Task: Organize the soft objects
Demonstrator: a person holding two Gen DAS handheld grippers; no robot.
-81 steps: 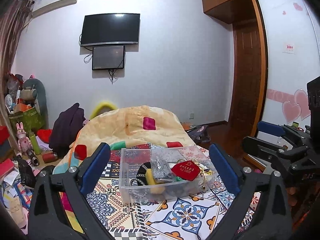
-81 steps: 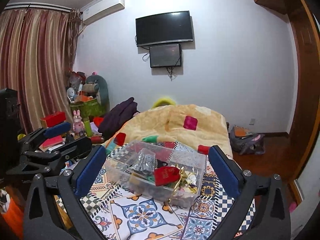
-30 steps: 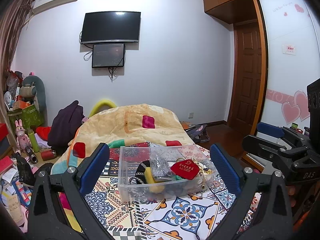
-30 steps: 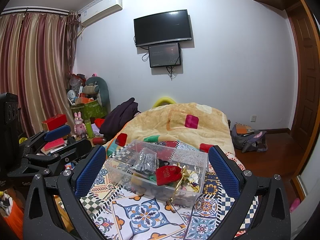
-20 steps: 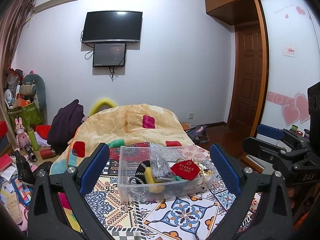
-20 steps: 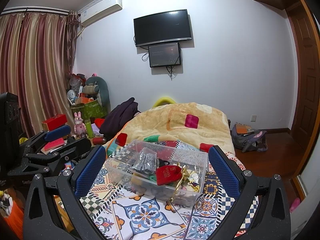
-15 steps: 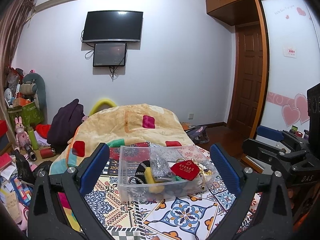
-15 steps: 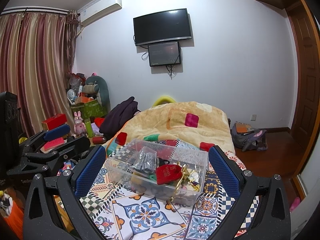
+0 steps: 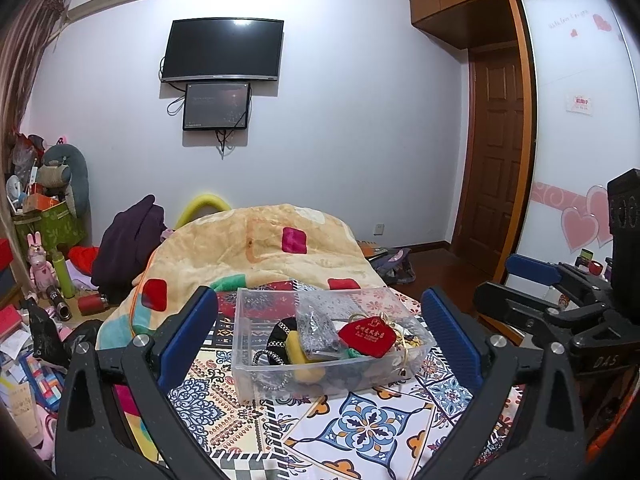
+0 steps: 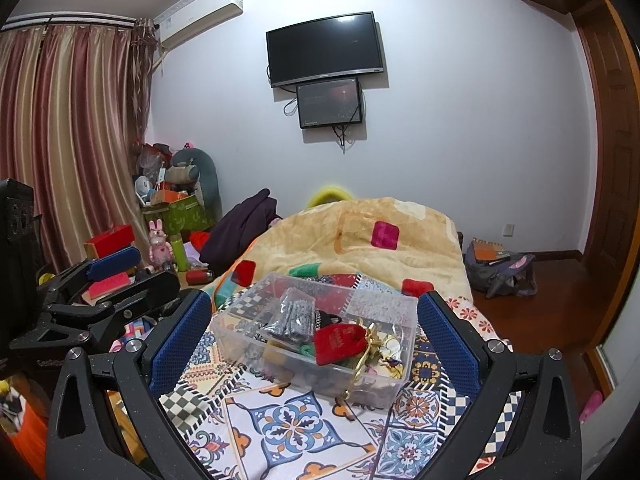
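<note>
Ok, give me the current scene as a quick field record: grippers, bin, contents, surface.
left gripper: open, empty, short of the bin
right gripper: open, empty, short of the bin
clear plastic bin: lidless, on the patterned bedspread
red pouch: on top of the contents, right of centre
silver mesh bag: beside the pouch, leaning
yellow item: low in the bin, identity unclear
behind bin: heaped beige blanket

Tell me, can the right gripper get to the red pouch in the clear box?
Probably yes. The red pouch lies on top of the pile in the clear box, which has no lid. The right gripper is open, faces it, and nothing stands between them.
</note>
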